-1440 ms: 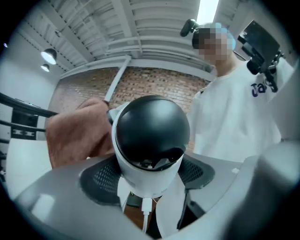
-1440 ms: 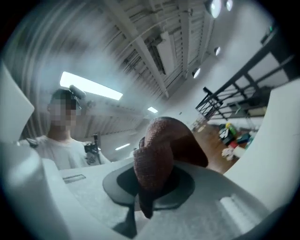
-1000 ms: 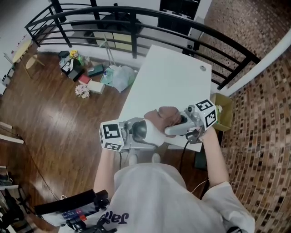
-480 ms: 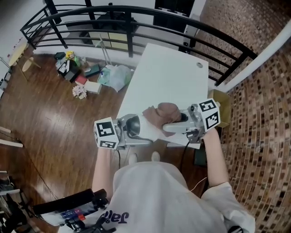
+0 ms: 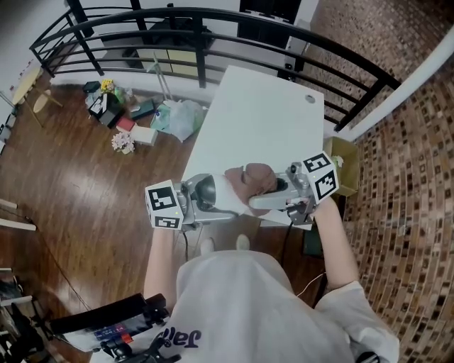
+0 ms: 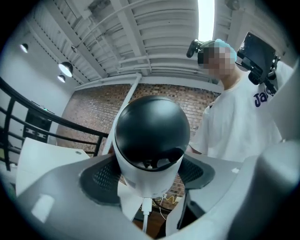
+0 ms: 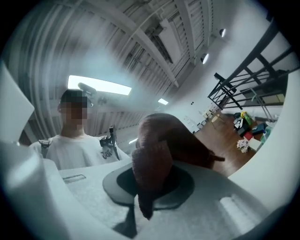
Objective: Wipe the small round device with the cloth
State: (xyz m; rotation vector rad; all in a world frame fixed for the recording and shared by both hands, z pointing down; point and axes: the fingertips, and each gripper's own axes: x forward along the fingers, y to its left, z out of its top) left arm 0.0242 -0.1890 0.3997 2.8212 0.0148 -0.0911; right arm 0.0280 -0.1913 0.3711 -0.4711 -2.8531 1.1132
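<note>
There is one small round device (image 5: pixel 206 190) (image 6: pixel 152 136). It is a white ball with a shiny black top. It sits between the two jaws of the left gripper (image 5: pixel 209 202) (image 6: pixel 150 176), which squeeze its white sides, up in the air by the near end of the table (image 5: pixel 262 120). One thin white cable (image 6: pixel 146 212) hangs from its bottom.

There is one cloth (image 5: pixel 255 177) (image 7: pixel 159 150). It is brown and bunched up. The right gripper (image 5: pixel 261 193) (image 7: pixel 151 190) pinches it tight between its jaws, and the loose part flops over the top. The cloth is just beside the device, on its right. I cannot tell if they touch.

There are two grippers, and each has one marker cube (image 5: pixel 162 206). One person (image 5: pixel 255 312) in a white shirt holds both.

There is one white table, long and bare. Under it is a brown wood floor (image 5: pixel 92 184). A black railing (image 5: pixel 213 21) curves behind the table, and a brick wall (image 5: pixel 411 177) is on the right. A pile of things (image 5: pixel 120 113) lies on the floor at the left, too small to name.

The jaws hide the device's lower part. The person's body hides the table's near edge.
</note>
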